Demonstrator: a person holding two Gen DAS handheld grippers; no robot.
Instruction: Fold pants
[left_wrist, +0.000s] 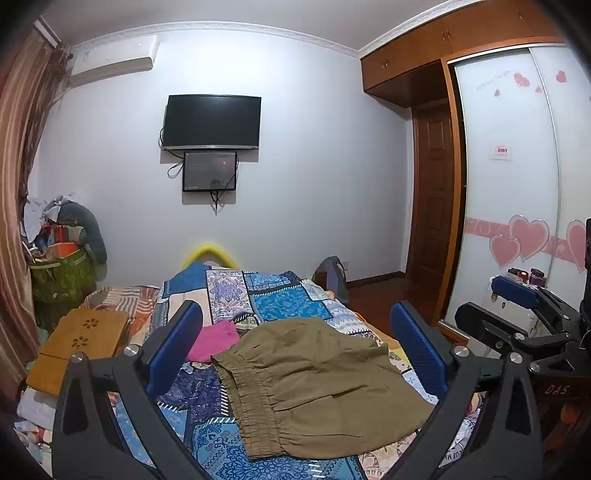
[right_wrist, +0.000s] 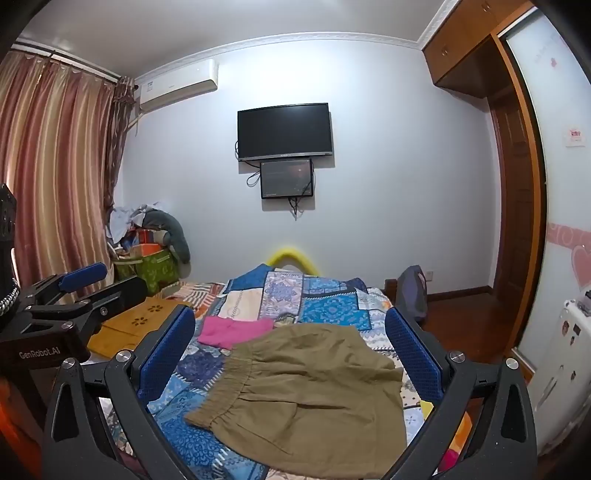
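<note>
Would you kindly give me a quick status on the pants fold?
Left claw and right claw open, holding nothing. Olive pants on the quilt, unheld. Pink garment at the far edge.

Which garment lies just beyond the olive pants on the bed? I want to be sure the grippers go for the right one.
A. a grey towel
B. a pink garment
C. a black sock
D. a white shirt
B: a pink garment lies on the patchwork bedspread at the far left edge of the olive pants, partly tucked under them.
</note>
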